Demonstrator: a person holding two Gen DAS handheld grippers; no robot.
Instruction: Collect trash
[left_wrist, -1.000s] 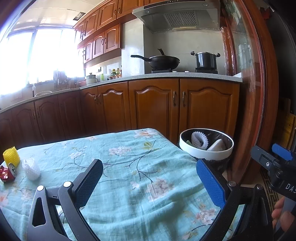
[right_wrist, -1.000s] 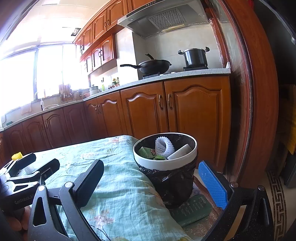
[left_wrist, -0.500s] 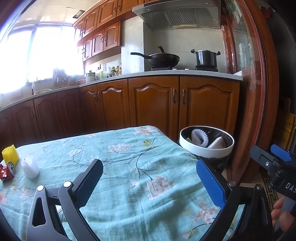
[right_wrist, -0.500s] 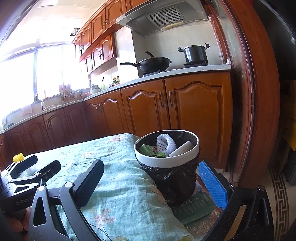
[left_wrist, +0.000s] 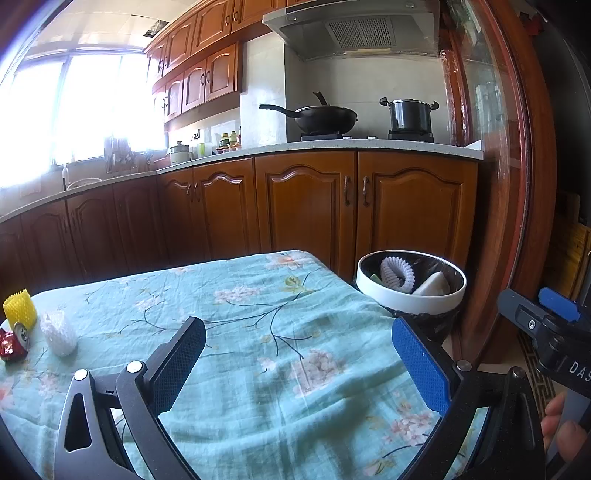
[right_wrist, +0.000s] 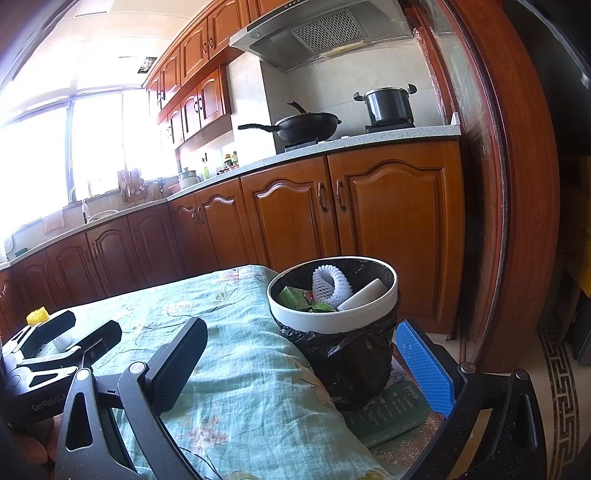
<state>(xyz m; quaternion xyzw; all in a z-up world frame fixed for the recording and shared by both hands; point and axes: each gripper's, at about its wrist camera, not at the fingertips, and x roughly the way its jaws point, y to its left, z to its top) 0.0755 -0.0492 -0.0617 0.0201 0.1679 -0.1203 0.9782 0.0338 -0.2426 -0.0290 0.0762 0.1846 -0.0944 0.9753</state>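
A white-rimmed trash bin (right_wrist: 332, 314) with a black liner stands off the table's right edge; it holds a white foam net (right_wrist: 330, 286), a white block and green wrappers. It also shows in the left wrist view (left_wrist: 410, 295). On the table's far left lie a yellow foam net (left_wrist: 20, 308), a white foam net (left_wrist: 59, 334) and a crushed red can (left_wrist: 13, 341). My left gripper (left_wrist: 299, 365) is open and empty over the floral tablecloth (left_wrist: 258, 332). My right gripper (right_wrist: 301, 365) is open and empty, just in front of the bin.
Wooden kitchen cabinets (left_wrist: 303, 206) run behind the table, with a wok (left_wrist: 321, 118) and a pot (left_wrist: 410, 114) on the stove. A wooden door frame (left_wrist: 532, 184) stands right of the bin. A green booklet (right_wrist: 391, 410) lies under the bin.
Both grippers have lifted and tilted slightly, so the table and bin sit a little lower in view. Neither gripper has taken hold of anything.
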